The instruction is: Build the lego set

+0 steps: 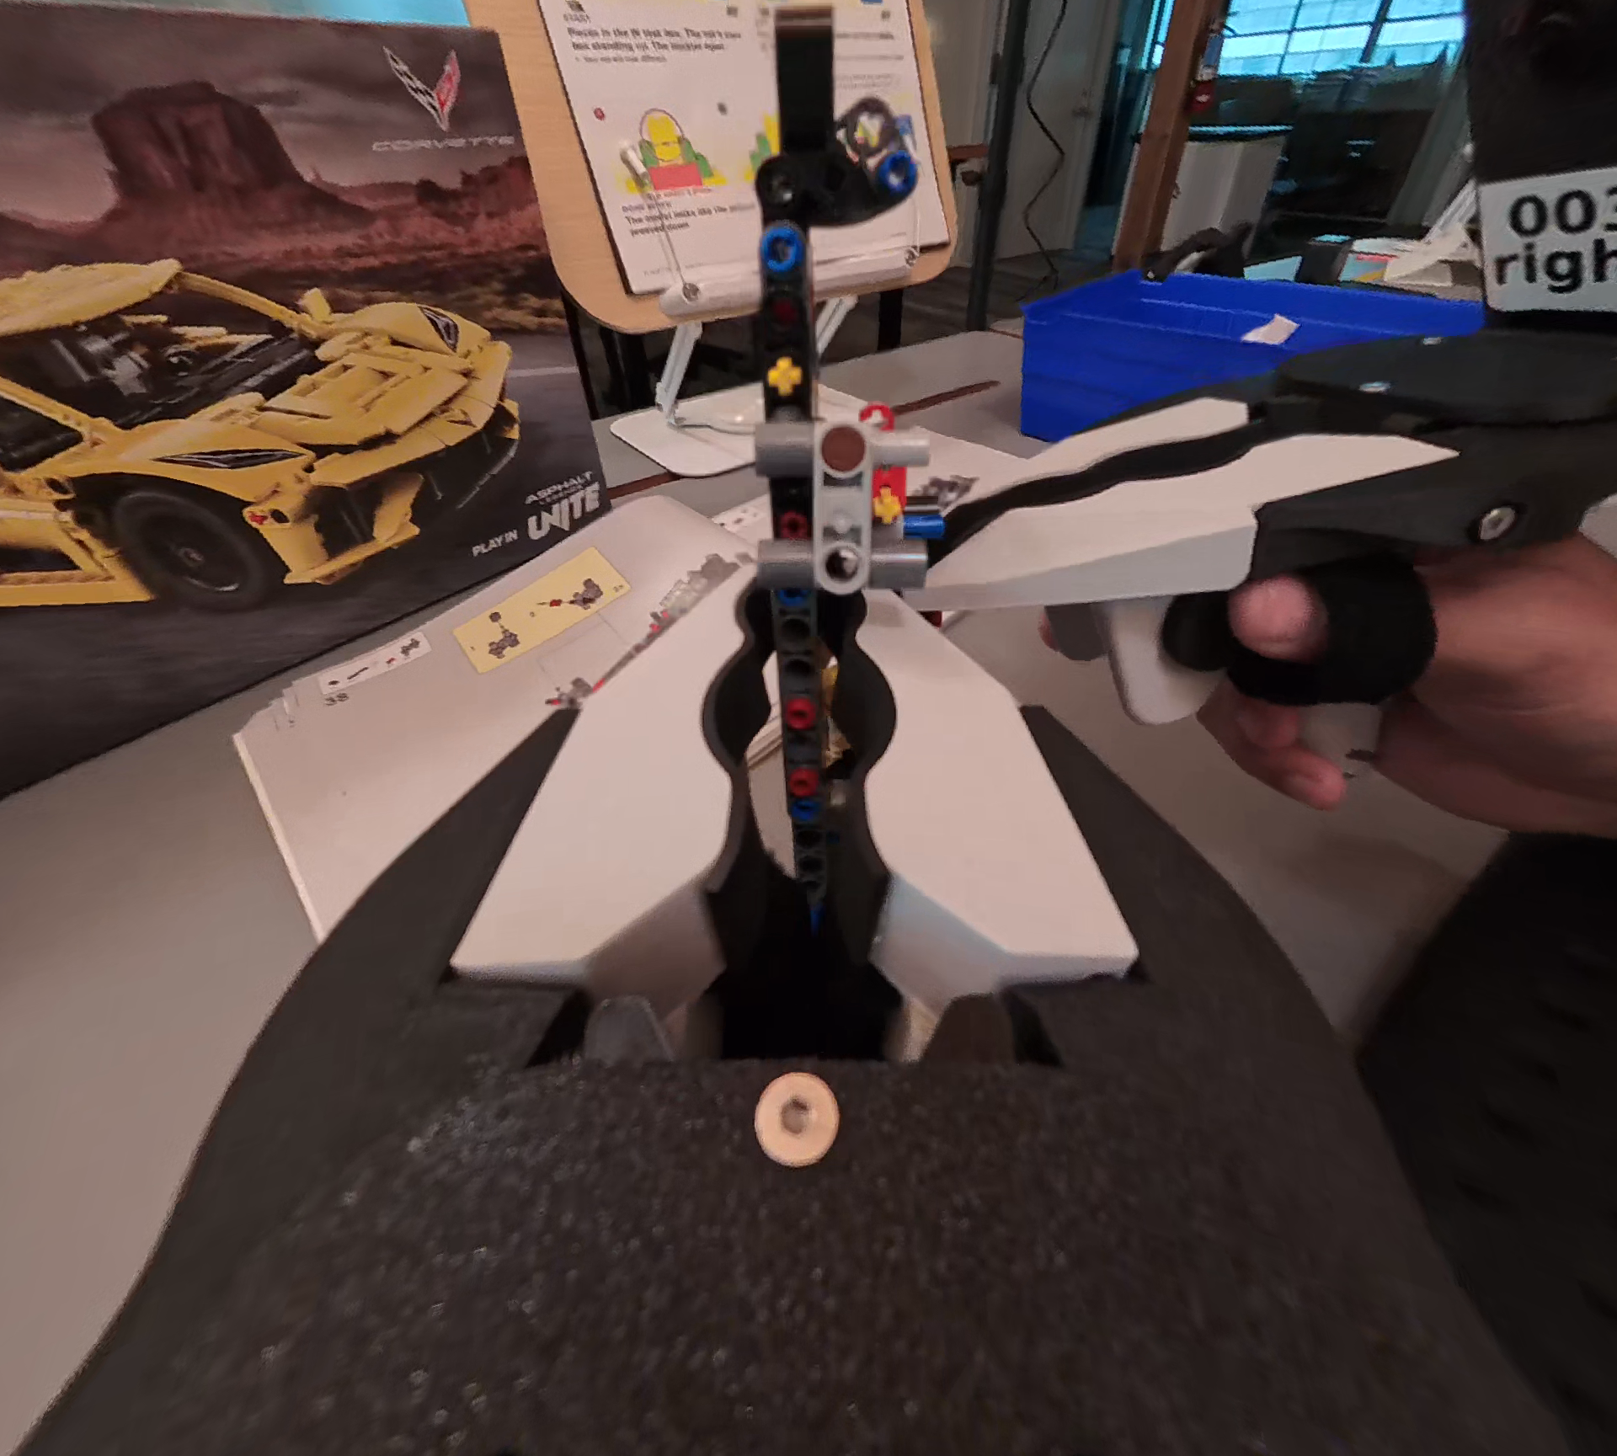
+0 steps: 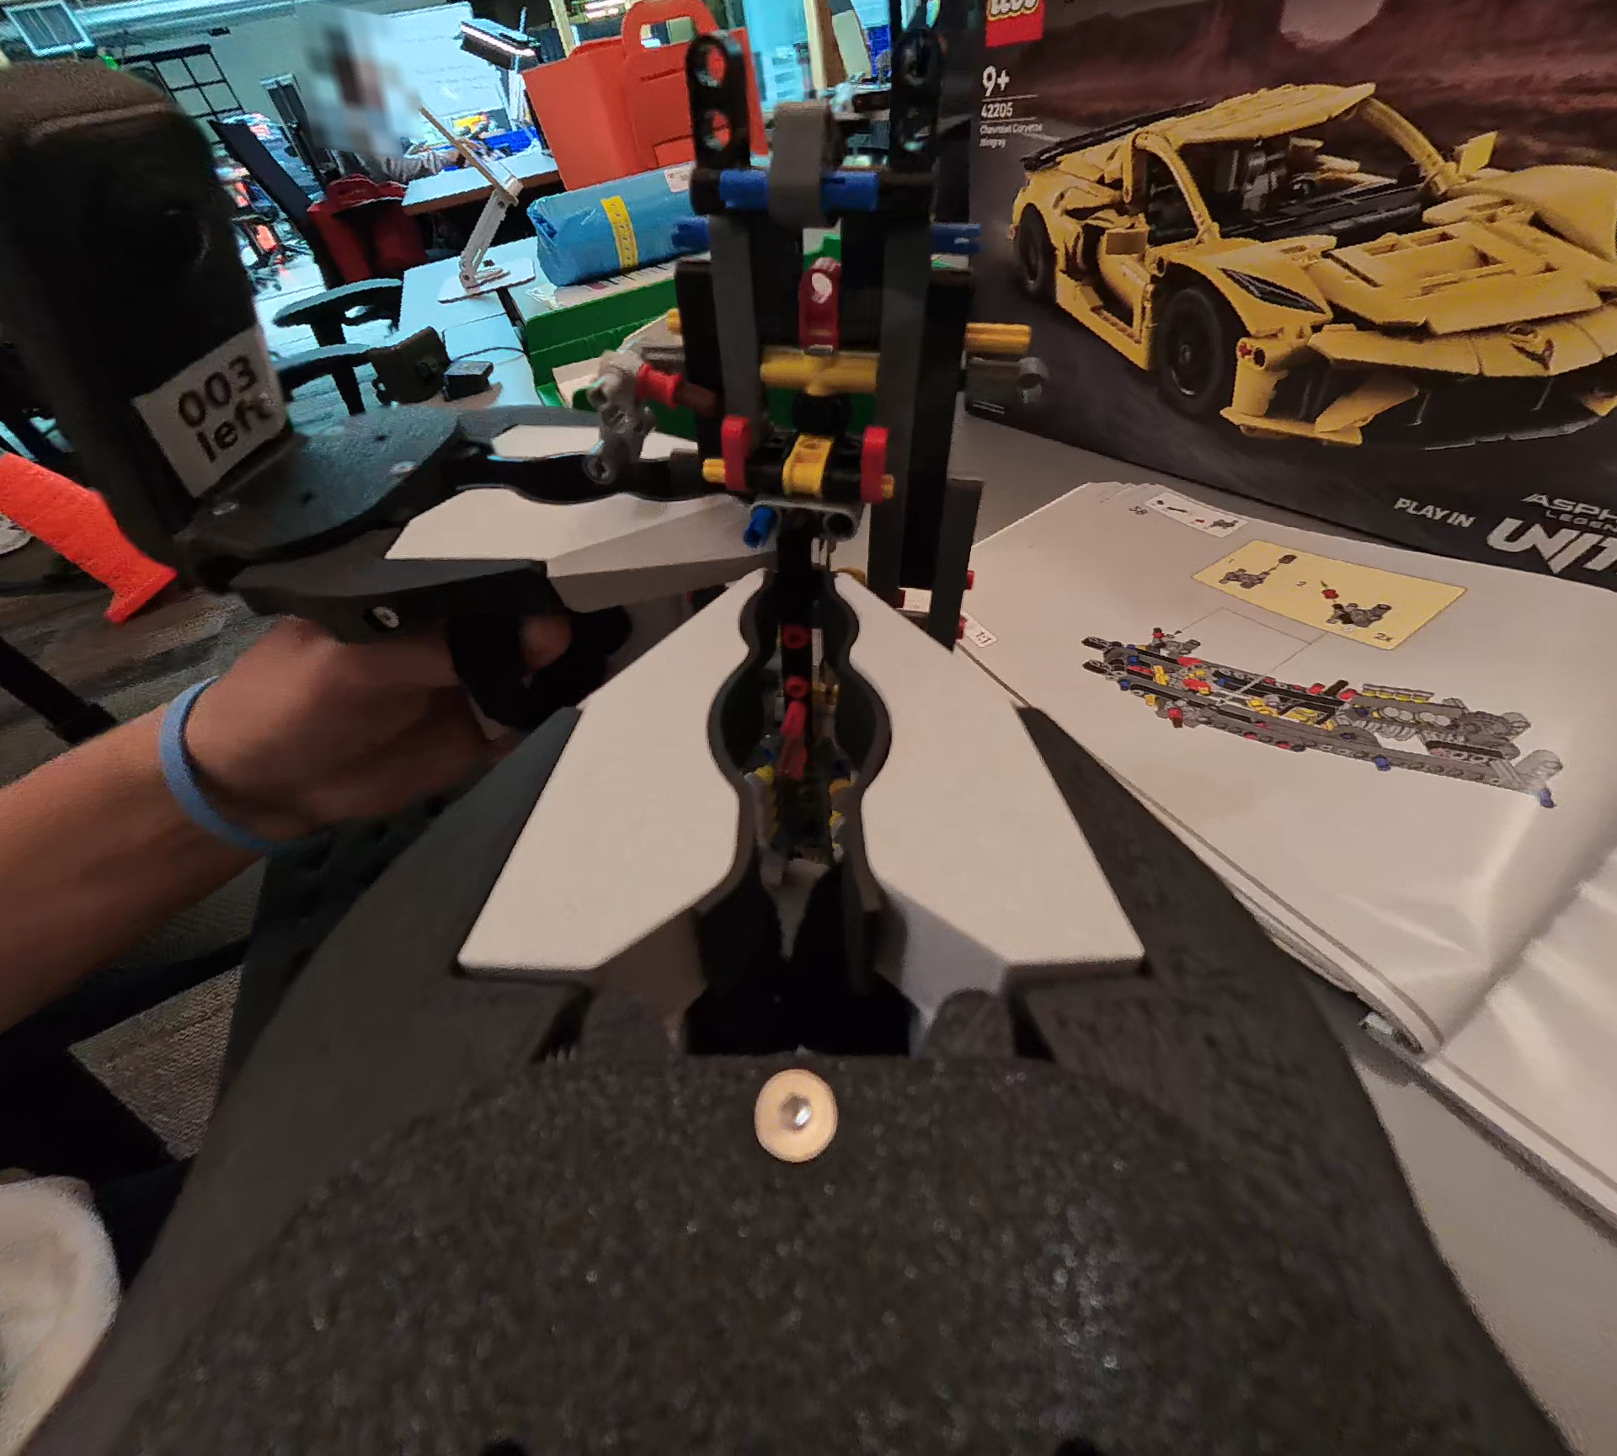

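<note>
A grey table (image 2: 1487, 1204) in an open workshop carries the set's box (image 1: 219, 364) and the open manual (image 2: 1312, 714), probably kept in sight for reference; the chassis (image 1: 798, 539) is held upright in the air above them; the left gripper (image 1: 801, 714) has its jaws narrowed on one side beam, the right gripper (image 2: 801, 714) on another, likely to steady the frame from two sides for pressing parts in.

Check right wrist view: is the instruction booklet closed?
No. The instruction booklet lies open on the table, a build diagram showing.
</note>
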Tool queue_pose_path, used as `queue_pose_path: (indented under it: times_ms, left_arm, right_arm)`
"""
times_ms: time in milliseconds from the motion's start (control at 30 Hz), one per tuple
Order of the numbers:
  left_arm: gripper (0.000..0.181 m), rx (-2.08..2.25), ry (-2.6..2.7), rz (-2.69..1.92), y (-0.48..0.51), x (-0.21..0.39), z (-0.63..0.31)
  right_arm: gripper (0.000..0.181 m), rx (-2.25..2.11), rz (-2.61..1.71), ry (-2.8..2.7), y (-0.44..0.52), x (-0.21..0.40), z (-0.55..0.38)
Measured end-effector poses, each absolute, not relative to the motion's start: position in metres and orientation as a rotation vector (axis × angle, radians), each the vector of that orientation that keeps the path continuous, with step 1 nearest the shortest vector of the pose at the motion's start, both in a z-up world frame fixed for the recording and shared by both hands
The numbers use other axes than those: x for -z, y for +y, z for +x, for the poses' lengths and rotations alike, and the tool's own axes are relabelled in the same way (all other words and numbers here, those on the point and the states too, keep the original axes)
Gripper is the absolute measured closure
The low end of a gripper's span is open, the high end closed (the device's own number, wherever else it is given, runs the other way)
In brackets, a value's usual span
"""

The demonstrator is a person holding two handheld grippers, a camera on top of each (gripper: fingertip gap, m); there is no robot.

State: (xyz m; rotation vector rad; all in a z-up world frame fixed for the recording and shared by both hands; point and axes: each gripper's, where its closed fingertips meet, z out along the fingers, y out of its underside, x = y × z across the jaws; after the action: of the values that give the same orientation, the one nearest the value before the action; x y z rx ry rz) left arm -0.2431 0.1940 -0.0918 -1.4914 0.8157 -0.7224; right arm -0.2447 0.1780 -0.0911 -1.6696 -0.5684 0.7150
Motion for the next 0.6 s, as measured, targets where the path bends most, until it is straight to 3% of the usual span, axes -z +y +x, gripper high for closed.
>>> queue_pose_path:
  times_ms: [133, 300, 433, 600]
  left_arm:
    - [0.175, 0.741, 0.839, -1.535, 0.208, 0.095, -0.254]
    - [0.174, 0.990, 0.798, -1.530, 0.223, 0.088, -0.265]
    - [0.174, 1.169, 0.735, -1.443, 0.218, 0.054, -0.285]
    - [0.174, 1.221, 0.624, -1.401, 0.211, 0.018, -0.332]
  right_arm:
    - [0.166, -0.814, -1.547, -0.678, 0.171, 0.082, -0.245]
    - [0.162, -0.765, -1.634, -0.898, 0.168, 0.114, -0.220]
    - [0.158, -0.685, -1.785, -1.052, 0.171, 0.158, -0.206]
    - [0.157, -0.823, -1.870, -1.096, 0.162, 0.182, -0.251]
